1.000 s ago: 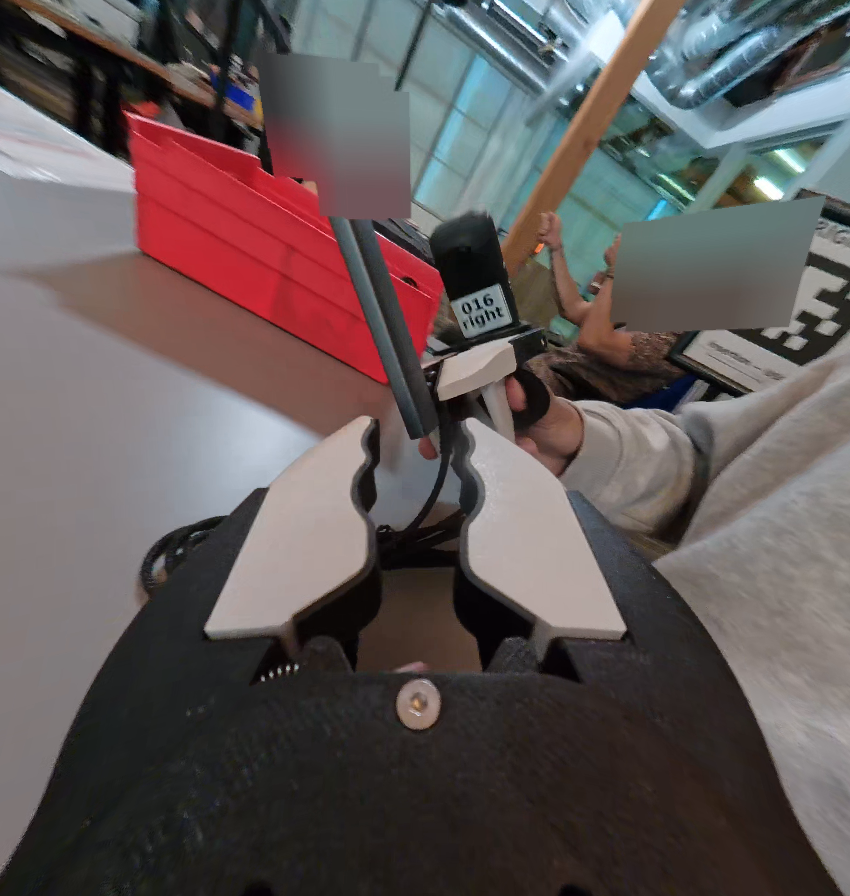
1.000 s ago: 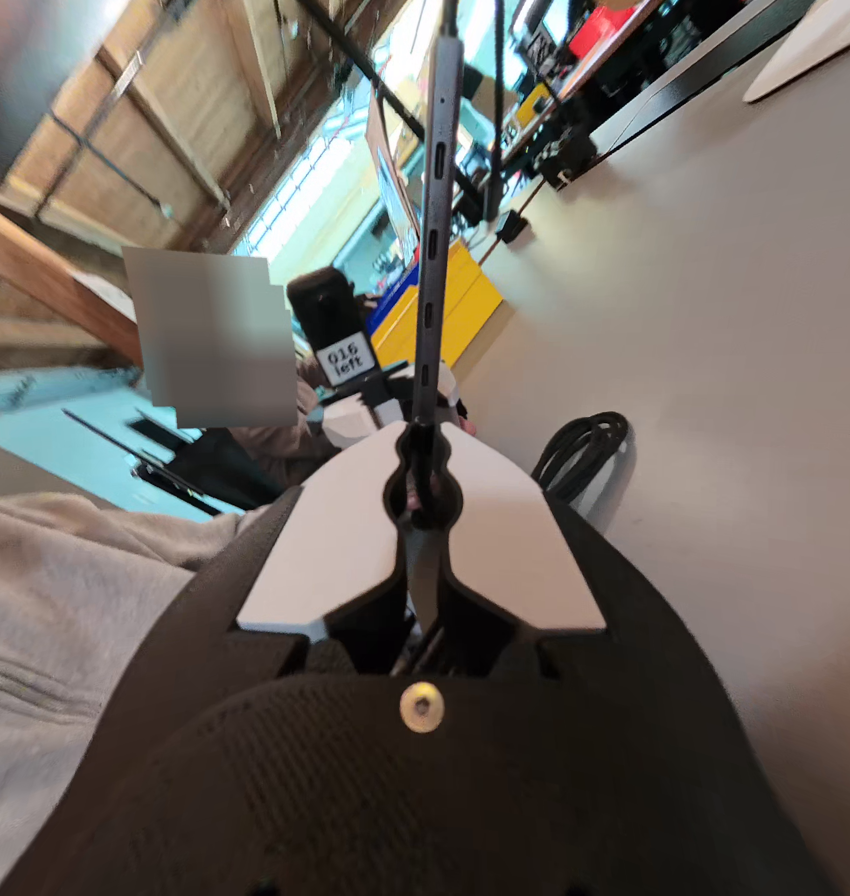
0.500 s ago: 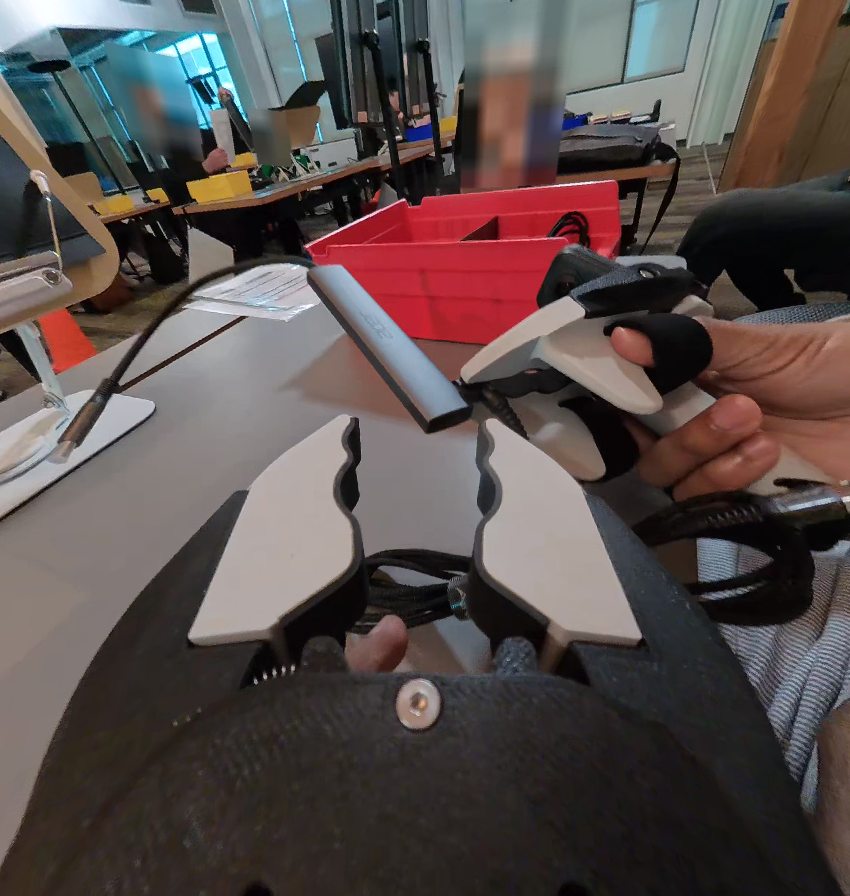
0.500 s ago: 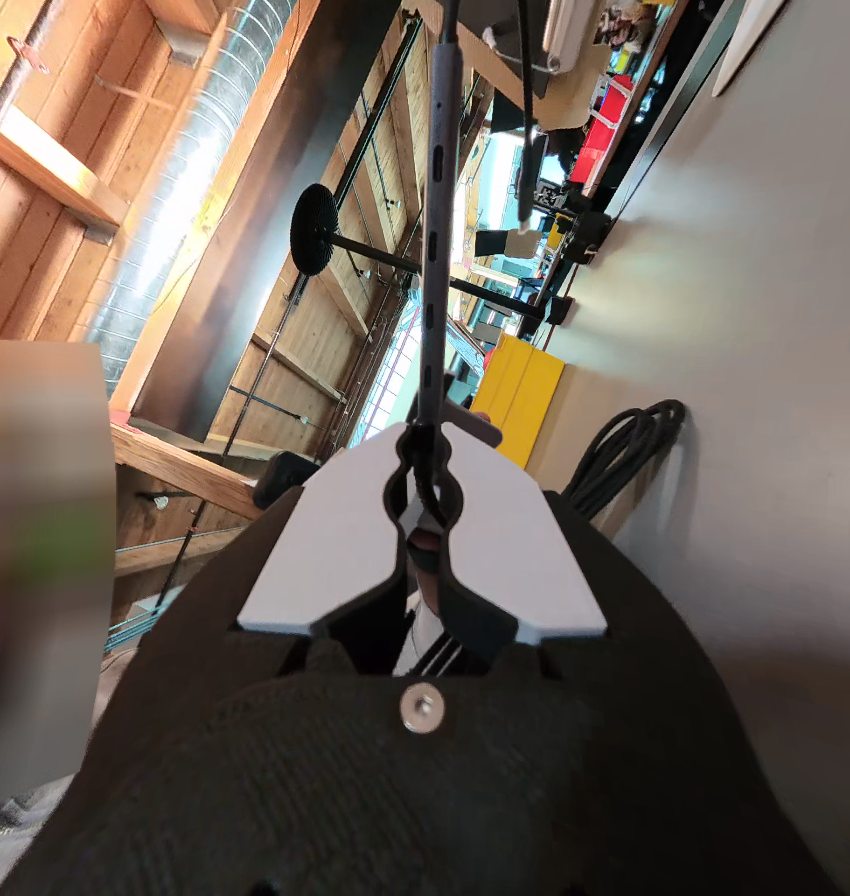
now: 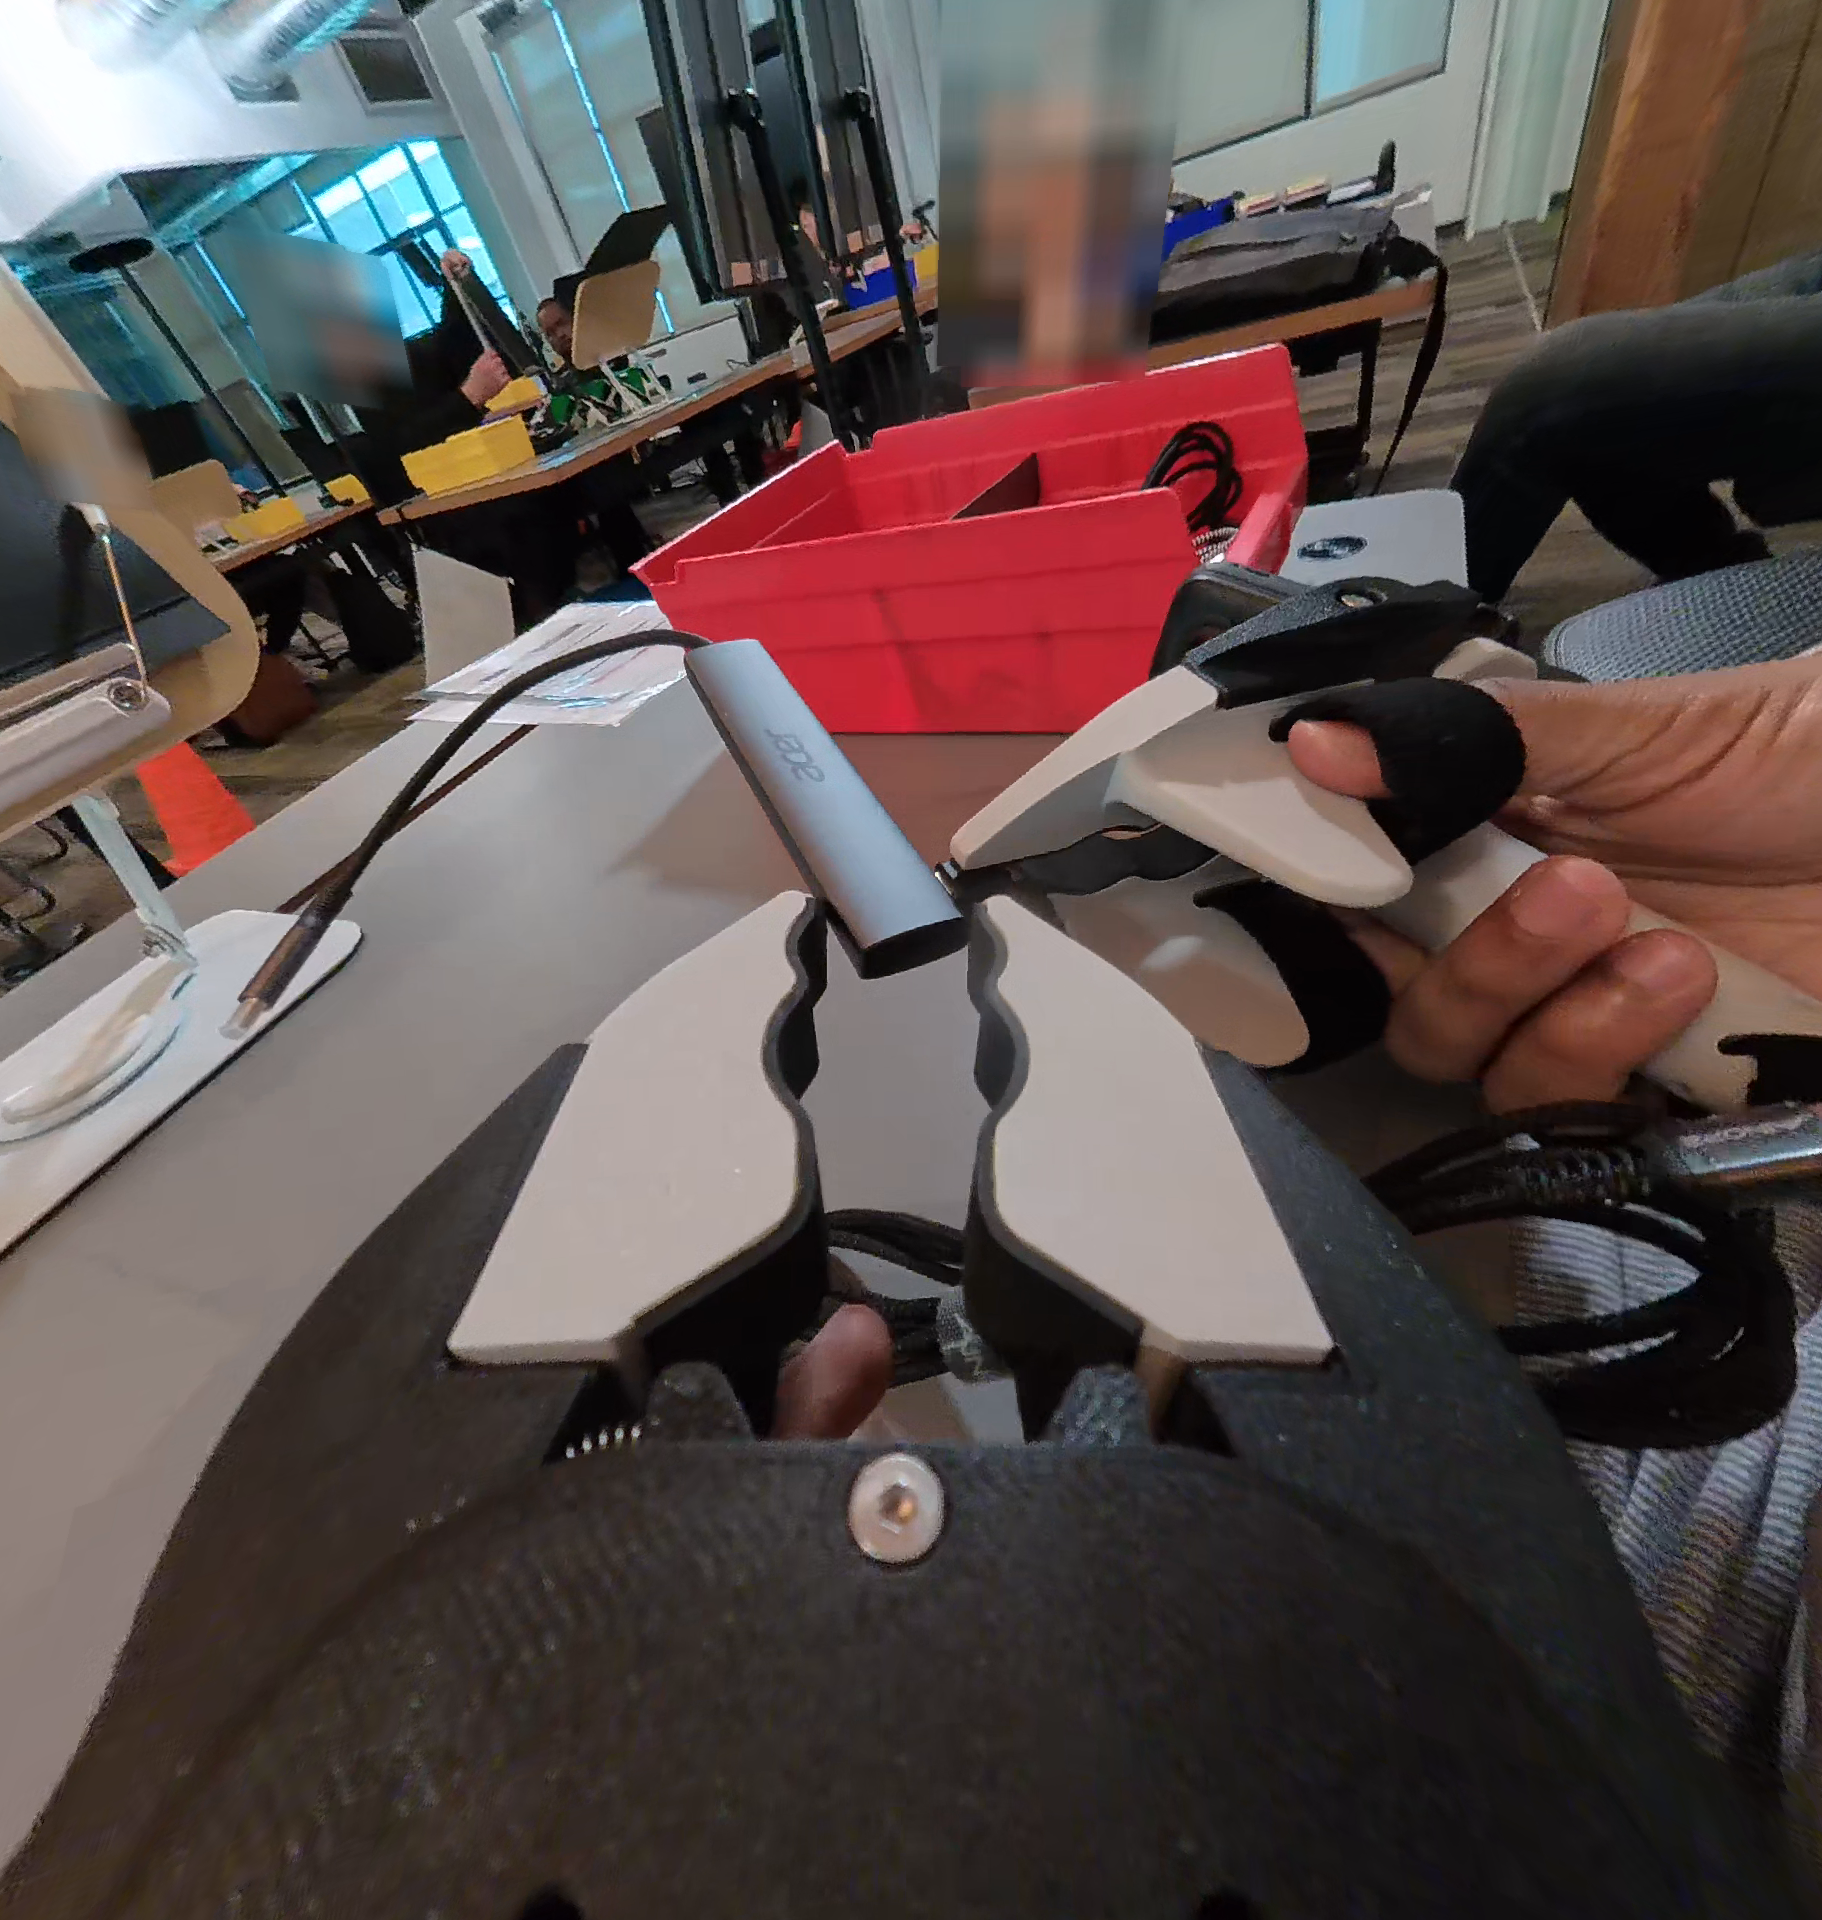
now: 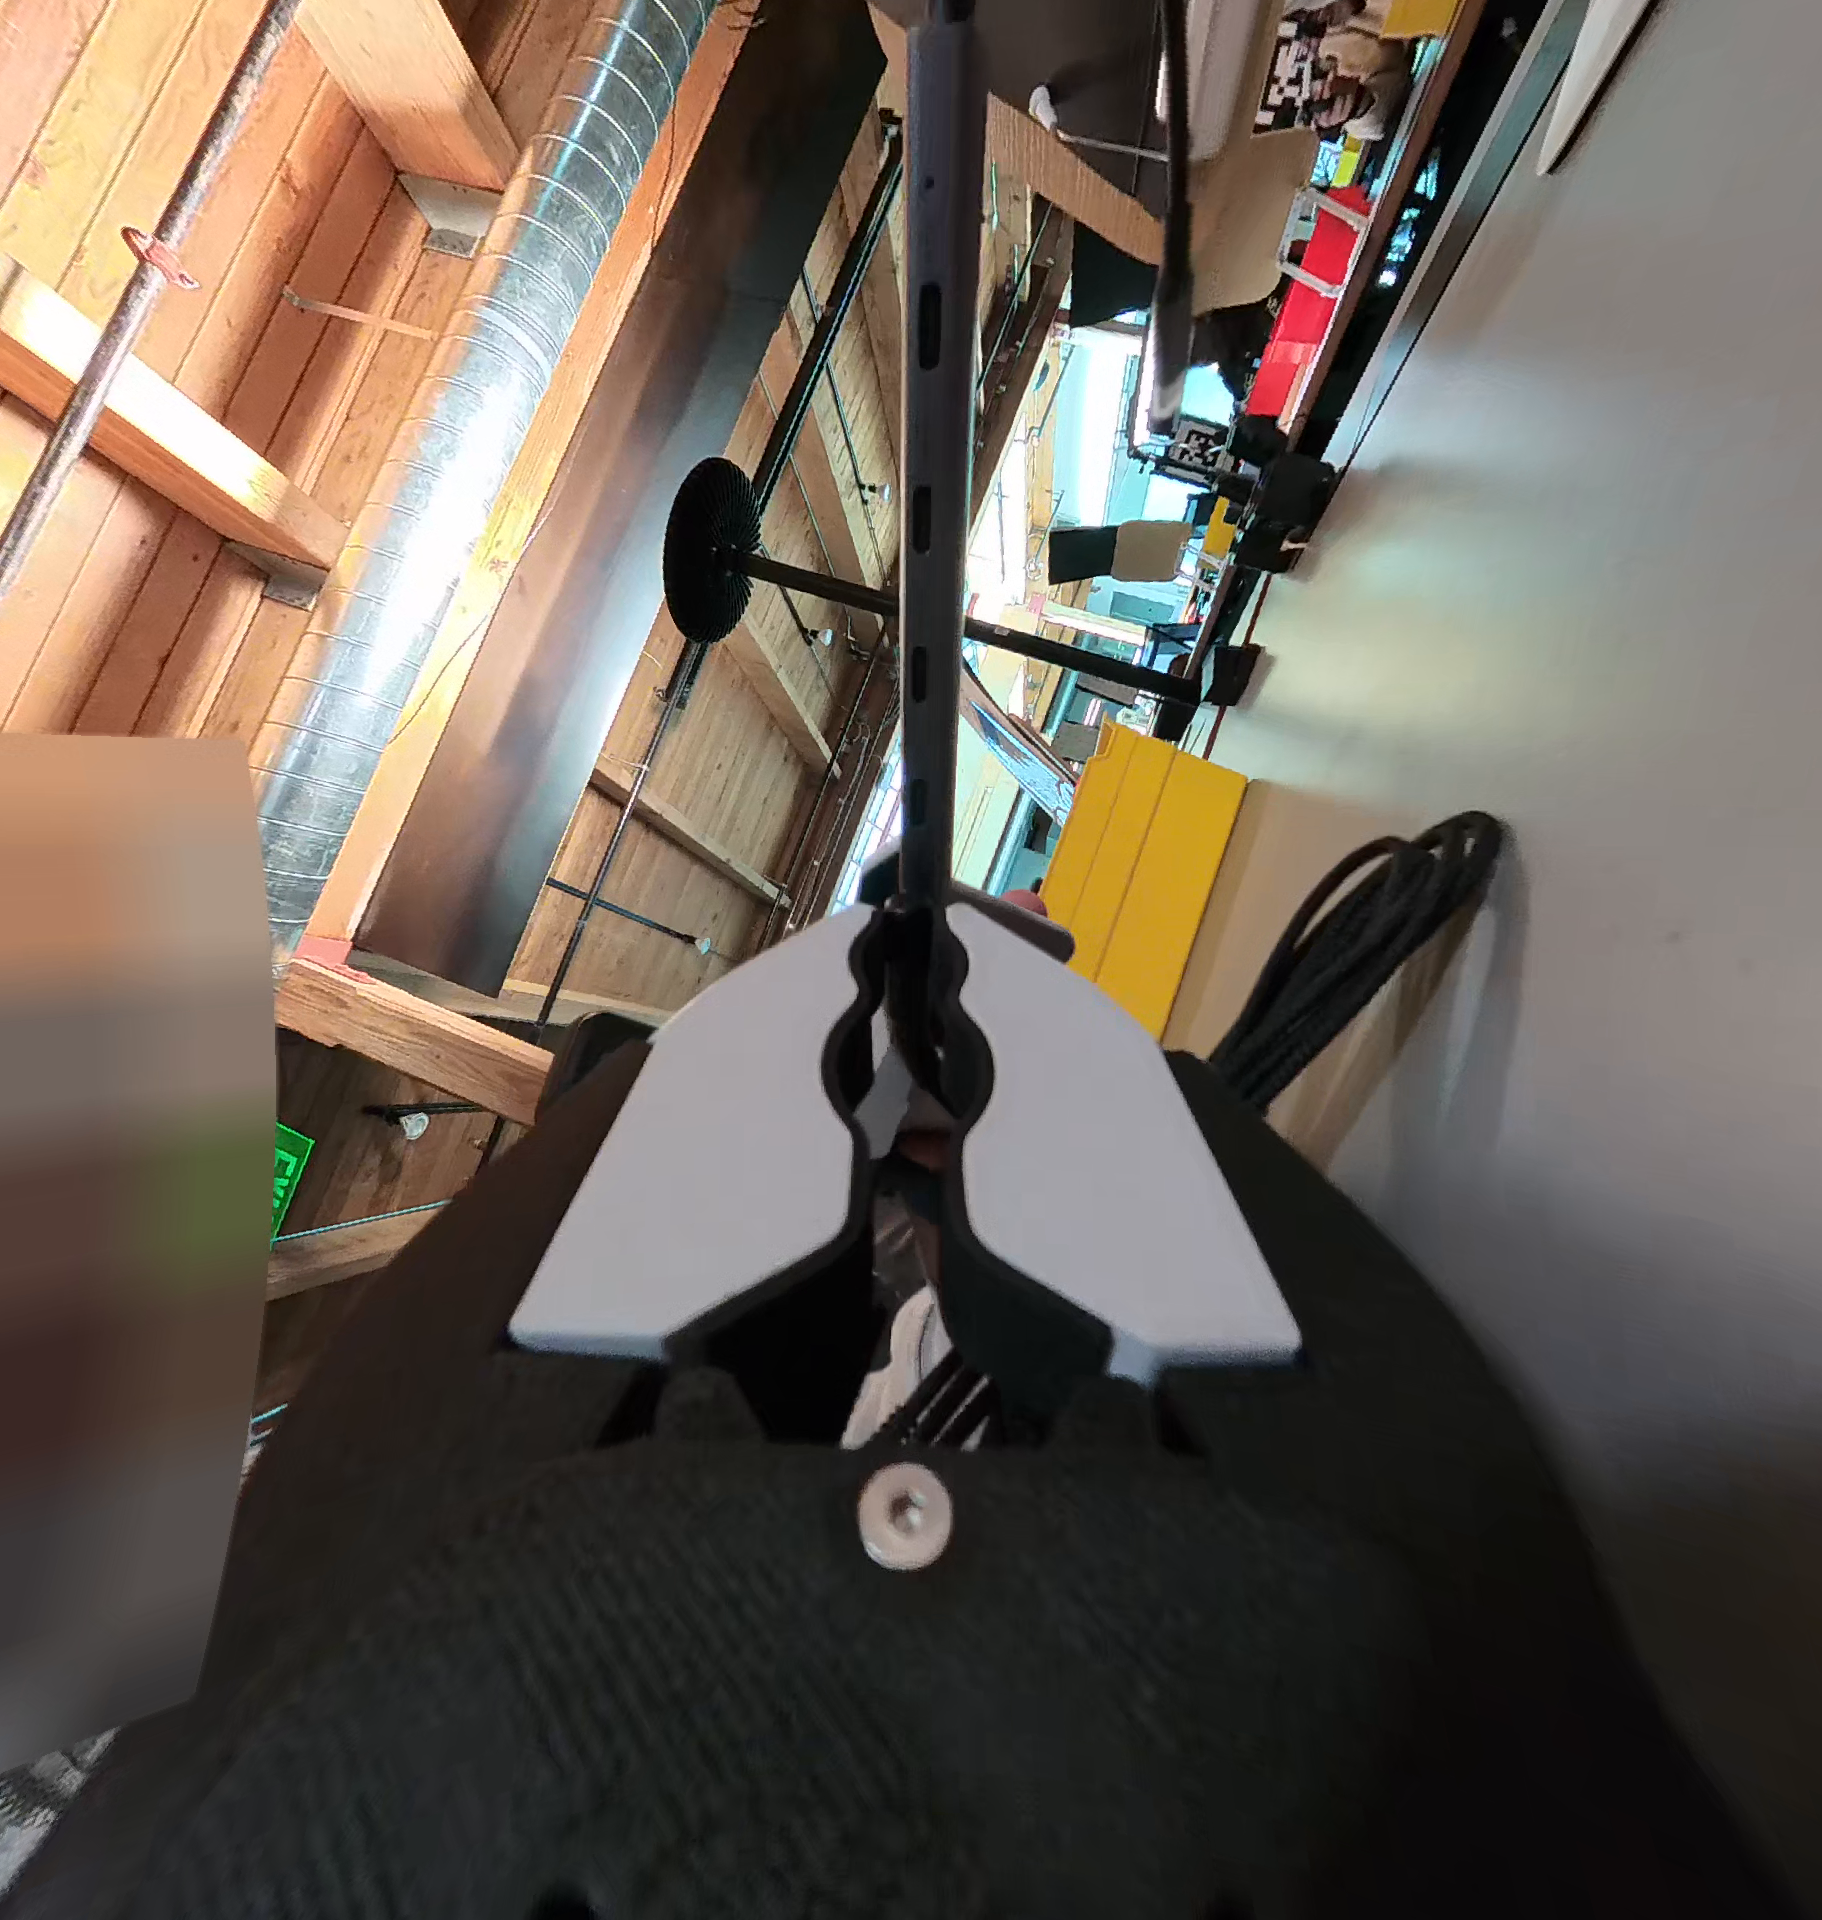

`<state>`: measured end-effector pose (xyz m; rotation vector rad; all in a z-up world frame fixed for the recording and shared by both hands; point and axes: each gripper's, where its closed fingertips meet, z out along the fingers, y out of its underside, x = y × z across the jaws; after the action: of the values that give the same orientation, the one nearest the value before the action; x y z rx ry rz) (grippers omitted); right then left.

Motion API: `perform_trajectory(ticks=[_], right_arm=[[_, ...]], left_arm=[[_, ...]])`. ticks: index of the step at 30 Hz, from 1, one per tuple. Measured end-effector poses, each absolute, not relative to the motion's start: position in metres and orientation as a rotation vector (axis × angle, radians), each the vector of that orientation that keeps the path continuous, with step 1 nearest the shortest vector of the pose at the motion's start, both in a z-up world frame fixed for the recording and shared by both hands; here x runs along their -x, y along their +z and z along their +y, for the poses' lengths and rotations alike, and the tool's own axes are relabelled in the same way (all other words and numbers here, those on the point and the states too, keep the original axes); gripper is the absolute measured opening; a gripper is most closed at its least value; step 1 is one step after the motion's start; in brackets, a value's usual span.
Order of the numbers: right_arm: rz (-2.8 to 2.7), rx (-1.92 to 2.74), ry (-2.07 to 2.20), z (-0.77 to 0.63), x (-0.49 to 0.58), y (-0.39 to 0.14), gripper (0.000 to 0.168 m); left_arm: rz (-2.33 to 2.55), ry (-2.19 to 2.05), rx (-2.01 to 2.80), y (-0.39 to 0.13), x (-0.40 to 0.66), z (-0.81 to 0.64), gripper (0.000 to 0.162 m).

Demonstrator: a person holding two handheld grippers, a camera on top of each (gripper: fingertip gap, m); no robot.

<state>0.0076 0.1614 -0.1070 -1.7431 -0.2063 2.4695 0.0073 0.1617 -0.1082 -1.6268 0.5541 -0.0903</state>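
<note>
A slim grey USB hub (image 5: 822,800) is held in the air over the grey table (image 5: 294,1195). My right gripper (image 6: 912,925) is shut on its near end; in the right wrist view the hub (image 6: 933,468) runs away edge-on, showing a row of ports. In the left wrist view the right gripper (image 5: 974,847) comes in from the right in a person's hand. My left gripper (image 5: 894,925) is open, with the hub's near end level with the gap between its fingertips, and it grips nothing. The hub's black cable (image 5: 419,758) arcs left, and its plug (image 5: 273,966) hangs over a white stand base.
A red bin (image 5: 990,582) holding a black cable stands behind the hub. A laptop stand's white base (image 5: 76,1101) is at the left, with papers (image 5: 564,665) beyond. A coiled black cable (image 6: 1364,935) lies on the table near a yellow bin (image 6: 1146,862). People sit at far tables. Less than 4 cm separates the two grippers' tips.
The left wrist view has swung from tilted to level. The hub, still held by my right gripper, has come closer and its end now sits at my open left gripper's fingertips.
</note>
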Motion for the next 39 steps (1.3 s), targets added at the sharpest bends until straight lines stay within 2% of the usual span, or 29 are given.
perform_trajectory(ticks=[18,27,30,35,39], right_arm=[[-0.802,1.777,2.182,0.149,-0.005,-0.1,0.008],[-1.055,1.698,1.959,0.146,-0.01,-0.102,0.008],[-1.138,1.681,1.857,0.15,-0.011,-0.104,0.008],[-1.368,1.611,1.45,0.148,-0.008,-0.118,0.008],[-1.488,1.515,1.188,0.137,-0.005,-0.123,0.008]], left_arm=[[0.58,-0.237,1.686,-0.105,-0.003,0.157,0.024],[0.545,-0.476,1.607,-0.102,-0.007,0.145,0.025],[0.382,-0.792,1.548,-0.091,-0.002,0.144,0.05],[0.134,-1.005,1.605,-0.102,0.004,0.156,0.079],[0.083,-1.0,1.744,-0.121,-0.009,0.161,0.084]])
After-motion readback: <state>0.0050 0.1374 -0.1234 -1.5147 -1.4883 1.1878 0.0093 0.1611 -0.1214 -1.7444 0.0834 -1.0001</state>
